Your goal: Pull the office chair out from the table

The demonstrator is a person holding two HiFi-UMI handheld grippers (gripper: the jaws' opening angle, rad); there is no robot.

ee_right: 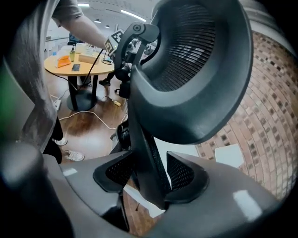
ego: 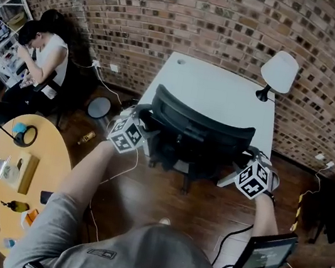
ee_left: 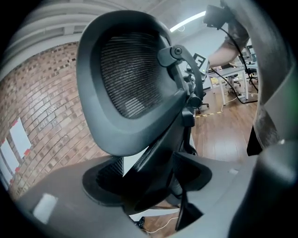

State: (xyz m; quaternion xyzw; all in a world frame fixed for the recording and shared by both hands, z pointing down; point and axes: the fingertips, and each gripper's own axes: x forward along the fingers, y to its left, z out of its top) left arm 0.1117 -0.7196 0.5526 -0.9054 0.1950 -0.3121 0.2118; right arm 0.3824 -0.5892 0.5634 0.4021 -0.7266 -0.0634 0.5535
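Chair (ego: 180, 150) stood pushed in at the white table (ego: 226, 86). My left hand-held gripper (ego: 142, 123) and my right hand-held gripper (ego: 247, 159) each straddled one side edge of its backrest (ego: 202, 124), jaws apart, a gap showing beside the frame.

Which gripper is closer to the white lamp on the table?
Right. The right gripper is at the chair edge on the lamp's side. The left gripper is at the chair's other edge, farther from the lamp.
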